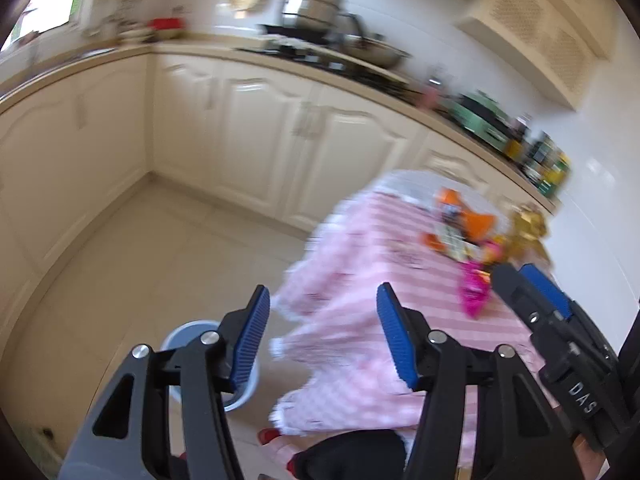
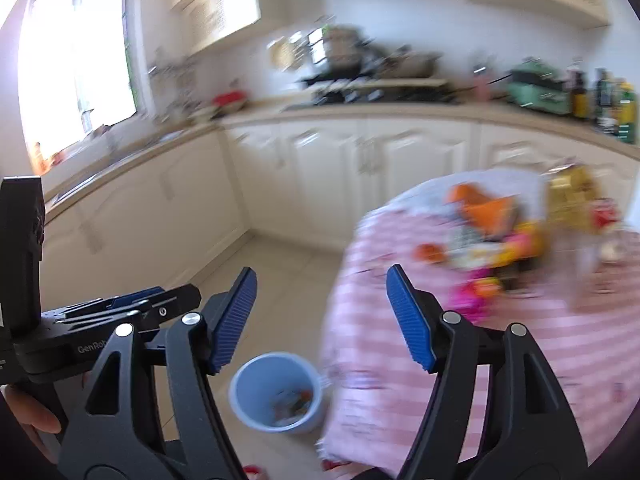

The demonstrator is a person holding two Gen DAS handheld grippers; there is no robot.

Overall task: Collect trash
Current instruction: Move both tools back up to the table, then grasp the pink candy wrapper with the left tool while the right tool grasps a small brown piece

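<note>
Both views are smeared with motion blur, so small details cannot be made out. The left hand-held gripper (image 1: 322, 312) is seen spread wide, nothing between its blue pads (image 1: 250, 340), held above the near edge of a table (image 1: 360, 320) covered in a pink striped cloth. The right hand-held gripper (image 2: 320, 300) is likewise spread wide and empty, its pads (image 2: 234, 320) framing the floor (image 2: 280, 276) and the table's left edge. The trash (image 1: 472, 232) is found heaped at the far right of the table: orange wrappers, a bright pink wrapper (image 1: 474, 290) nearer the grippers, and a gold crinkled piece (image 1: 524, 224) at the back. In the right view the same heap (image 2: 484, 236) is seen ahead and to the right of the gripper, well apart from its pads. A pale blue bin (image 2: 276, 392) is seen on the floor just beside the table's left edge, a few scraps lying at its bottom; in the left view the bin (image 1: 188, 330) is mostly hidden behind the left finger. The right gripper's body is caught at the right edge of the left view, beside the pink wrapper. Cream cabinets (image 1: 256, 136) and a cluttered worktop (image 2: 360, 110) are seen behind.
</note>
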